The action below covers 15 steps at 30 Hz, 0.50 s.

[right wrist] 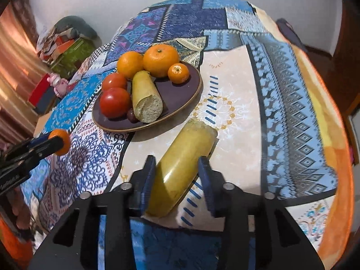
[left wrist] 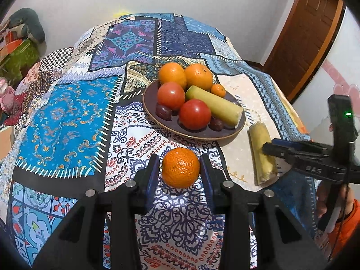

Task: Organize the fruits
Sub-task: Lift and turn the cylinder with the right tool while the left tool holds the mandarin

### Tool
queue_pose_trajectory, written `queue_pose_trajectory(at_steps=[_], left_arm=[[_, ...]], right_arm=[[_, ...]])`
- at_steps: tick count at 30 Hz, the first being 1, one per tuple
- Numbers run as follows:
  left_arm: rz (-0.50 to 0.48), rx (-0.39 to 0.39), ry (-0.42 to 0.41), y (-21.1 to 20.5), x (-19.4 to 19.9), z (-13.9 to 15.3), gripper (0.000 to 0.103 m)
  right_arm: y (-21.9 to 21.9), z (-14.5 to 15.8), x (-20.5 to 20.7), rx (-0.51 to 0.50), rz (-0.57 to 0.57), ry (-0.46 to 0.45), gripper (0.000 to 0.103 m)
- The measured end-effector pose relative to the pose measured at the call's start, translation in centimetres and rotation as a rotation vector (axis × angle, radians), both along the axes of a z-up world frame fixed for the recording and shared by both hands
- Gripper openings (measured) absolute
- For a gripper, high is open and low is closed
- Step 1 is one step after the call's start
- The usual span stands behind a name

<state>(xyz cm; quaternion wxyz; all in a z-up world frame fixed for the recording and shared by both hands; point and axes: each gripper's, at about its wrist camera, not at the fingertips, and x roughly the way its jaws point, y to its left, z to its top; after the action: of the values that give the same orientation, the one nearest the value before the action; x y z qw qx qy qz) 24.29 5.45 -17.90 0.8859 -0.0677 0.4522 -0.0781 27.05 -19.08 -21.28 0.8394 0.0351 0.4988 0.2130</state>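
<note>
Fruit everywhere on this patchwork tablecloth (left wrist: 67,117), and both grippers are in play. The left gripper (left wrist: 180,168) has its blue-padded fingers (left wrist: 151,175) either side of a mandarin (left wrist: 180,167); the jaws stand only slightly wider than the fruit, and a sliver of cloth shows on each side, so I cannot tell whether the pads are actually touching it. The mandarin sits just in front of the dark purple plate (left wrist: 198,132), close to its near rim.

Over on the right, the right gripper (right wrist: 176,180) straddles a yellow-green cut fruit piece (right wrist: 182,168) that lies tilted on the cream patch of cloth, just beside the plate (right wrist: 180,99). Its jaws are fairly wide; the left pad looks pressed against the piece, while a gap shows at the right pad, so no firm clamp is visible. From the left wrist view, that same gripper (left wrist: 268,149) reaches across the piece (left wrist: 262,153) from the side, and raised letters on its black body read something like "DAS", partly hidden. A green light (left wrist: 348,113) glows on the unit above it.

On the plate: two big oranges (left wrist: 199,76), a small mandarin (left wrist: 218,90), two red tomatoes (left wrist: 195,113), a long yellow-green piece (left wrist: 216,104) with its pale cut end facing out, and small dark plums (left wrist: 163,112).

A wooden door (left wrist: 310,33) stands at the far right.
</note>
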Motion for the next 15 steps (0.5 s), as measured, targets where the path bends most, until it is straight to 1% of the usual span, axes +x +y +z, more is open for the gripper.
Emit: queue_pose_trajectory(at_steps=[1,3,5,7,9,11,15], left_arm=[[0.002,-0.003,-0.002,0.1,-0.1,0.1,0.036],[0.003,0.003,-0.004,0.1,-0.1,0.3,0.036],[0.005,0.011,-0.005,0.0,-0.1,0.3,0.036],[0.008,0.012,-0.006,0.1,0.0,0.4,0.036],[0.011,0.014,-0.009,0.2,-0.1,0.5,0.036],[0.016,0.014,-0.014,0.3,0.0,0.6,0.036],[0.021,0.018,-0.025,0.5,0.1,0.8,0.036]], right_arm=[[0.3,-0.2,0.2,-0.005,-0.007,0.002,0.044],[1.0,-0.9,0.4,-0.022,-0.009,0.006,0.052],[1.6,-1.8,0.5,-0.015,-0.027,0.023,0.054],[2.2,-1.9,0.2,-0.047,-0.049,-0.012,0.054],[2.6,-1.9,-0.2,-0.076,-0.044,-0.041,0.052],[2.6,-1.7,-0.3,-0.092,-0.007,-0.04,0.047],[1.3,-0.9,-0.7,-0.161,0.034,-0.059,0.037]])
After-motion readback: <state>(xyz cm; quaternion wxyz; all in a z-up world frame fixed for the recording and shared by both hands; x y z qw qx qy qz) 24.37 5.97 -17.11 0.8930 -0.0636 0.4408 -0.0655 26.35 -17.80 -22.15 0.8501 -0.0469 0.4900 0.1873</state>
